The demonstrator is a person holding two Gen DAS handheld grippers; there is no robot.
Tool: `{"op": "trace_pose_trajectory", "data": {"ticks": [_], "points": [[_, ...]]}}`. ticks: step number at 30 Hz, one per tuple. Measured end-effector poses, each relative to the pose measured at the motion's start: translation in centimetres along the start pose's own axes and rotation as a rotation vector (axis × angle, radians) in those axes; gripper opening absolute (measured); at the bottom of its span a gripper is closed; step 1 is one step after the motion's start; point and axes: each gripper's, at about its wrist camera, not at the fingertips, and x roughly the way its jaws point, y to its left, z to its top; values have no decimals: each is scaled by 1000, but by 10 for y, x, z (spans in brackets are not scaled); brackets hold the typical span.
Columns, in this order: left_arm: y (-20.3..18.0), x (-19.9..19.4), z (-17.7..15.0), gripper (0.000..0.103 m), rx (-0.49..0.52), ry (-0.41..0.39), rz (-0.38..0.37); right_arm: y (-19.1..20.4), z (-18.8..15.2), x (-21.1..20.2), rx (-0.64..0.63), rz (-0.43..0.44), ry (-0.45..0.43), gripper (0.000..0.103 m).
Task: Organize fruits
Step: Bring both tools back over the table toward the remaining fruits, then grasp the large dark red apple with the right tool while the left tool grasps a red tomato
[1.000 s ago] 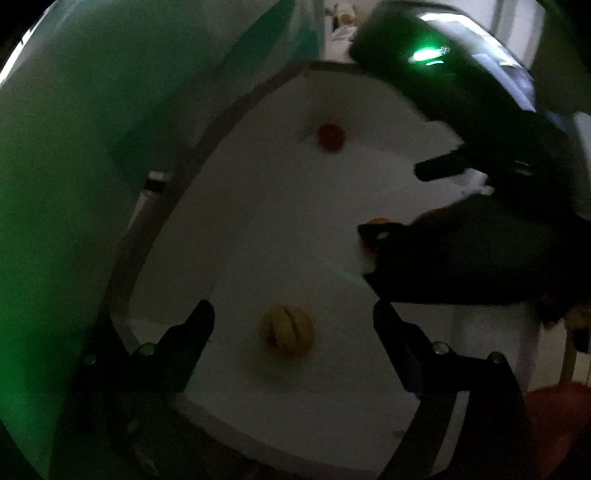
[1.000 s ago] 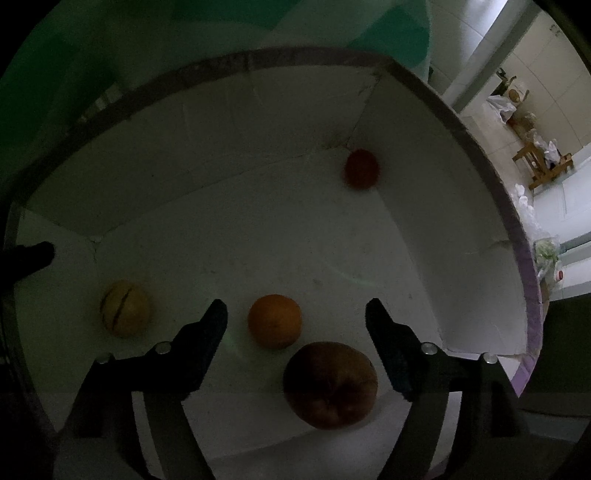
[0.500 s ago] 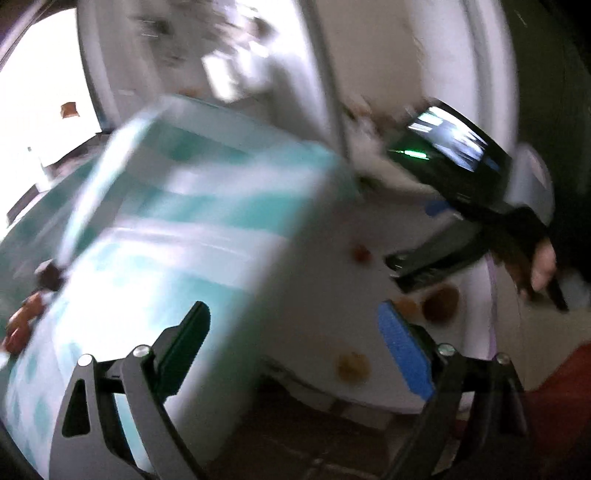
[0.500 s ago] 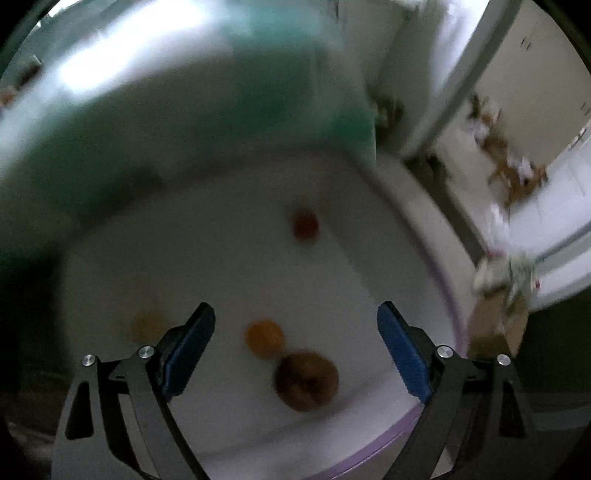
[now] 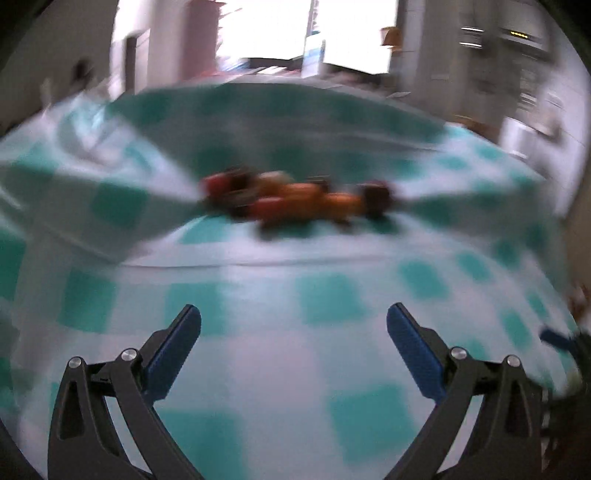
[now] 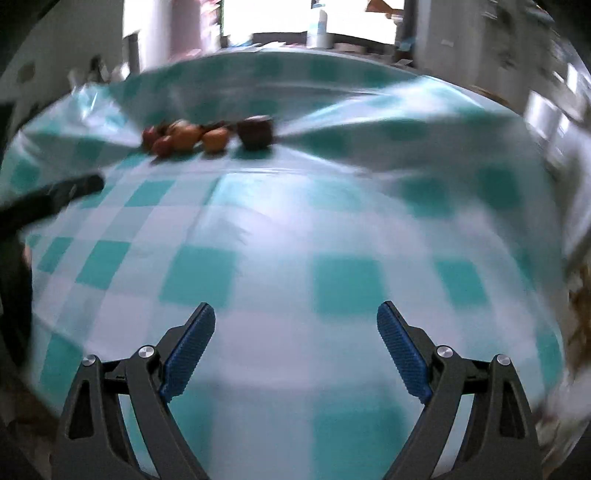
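Your left gripper [image 5: 293,325] jaws are opening, right gripper [image 6: 295,323] gapes empty; the fruit pile [image 6: 207,136] sits far across the bench [image 6: 332,236], round, bruisable, so pinch each gently across its middle.

Bright window [image 6: 314,18] behind (room blurred).
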Motion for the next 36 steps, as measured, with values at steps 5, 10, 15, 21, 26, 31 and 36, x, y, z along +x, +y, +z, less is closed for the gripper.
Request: {"op": "trace_pose_trajectory", "data": {"ticks": [5,10,15,21,26,31,36], "points": [[40,68,42,101,-120,63,92,14,61,47,24,8,22,85],[47,93,55,101,-174,77,60,13,117,87,68,4,22,84],[48,92,52,101,-152,64,-17,15,154,130,76,-15,64,80],[48,97,53,101,-165,100,-41,25,175,156,52,-31,78,80],[49,103,51,101,-182,124,-45,25,193,171,67,-46,82,79],[52,104,50,101,-201,132,-65,18,205,183,142,27,87,67],[51,104,47,101,-197,132,-70,11,187,162,246,71,39,58]]}}
